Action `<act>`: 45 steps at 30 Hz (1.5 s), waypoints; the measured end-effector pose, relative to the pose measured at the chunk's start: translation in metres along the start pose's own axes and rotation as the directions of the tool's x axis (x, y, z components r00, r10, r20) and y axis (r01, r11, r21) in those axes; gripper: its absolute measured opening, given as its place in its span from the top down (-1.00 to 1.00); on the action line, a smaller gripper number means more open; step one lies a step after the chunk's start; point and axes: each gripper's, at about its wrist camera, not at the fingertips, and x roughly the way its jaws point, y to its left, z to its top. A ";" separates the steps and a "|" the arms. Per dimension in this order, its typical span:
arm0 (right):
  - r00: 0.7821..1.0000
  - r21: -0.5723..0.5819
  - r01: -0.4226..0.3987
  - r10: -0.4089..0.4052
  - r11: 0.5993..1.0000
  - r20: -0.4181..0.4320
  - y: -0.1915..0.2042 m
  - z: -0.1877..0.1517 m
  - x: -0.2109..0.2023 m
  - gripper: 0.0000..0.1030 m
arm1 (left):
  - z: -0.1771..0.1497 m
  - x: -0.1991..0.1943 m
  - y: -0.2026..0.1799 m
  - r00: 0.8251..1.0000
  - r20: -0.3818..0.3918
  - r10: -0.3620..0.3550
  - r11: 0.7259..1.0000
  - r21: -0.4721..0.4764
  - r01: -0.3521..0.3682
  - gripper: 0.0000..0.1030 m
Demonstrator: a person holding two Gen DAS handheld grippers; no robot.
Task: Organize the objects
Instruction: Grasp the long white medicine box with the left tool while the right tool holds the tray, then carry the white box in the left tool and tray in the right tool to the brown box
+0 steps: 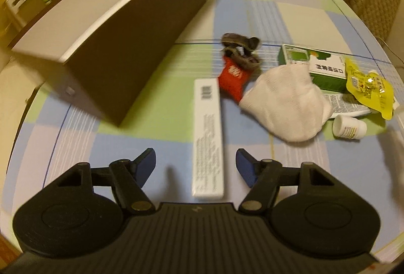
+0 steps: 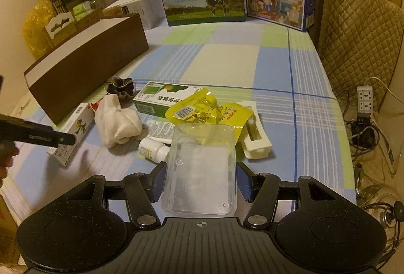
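Left wrist: long white box (image 1: 207,140) lies between the open, empty left tool (image 1: 195,165)

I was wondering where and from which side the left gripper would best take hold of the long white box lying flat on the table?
Probably across the long white box near its close end, from above, with the left gripper straddling its narrow width. The box lies flat with its length running away between the open fingers, its long sides look bare, and the red pouch crowds the far end.
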 end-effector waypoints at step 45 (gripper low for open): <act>0.979 -0.055 -0.151 0.157 0.987 0.132 0.316 0.165 0.107 -0.06 | 0.124 -0.059 0.211 0.952 0.251 -0.173 0.981 0.129 0.144 0.58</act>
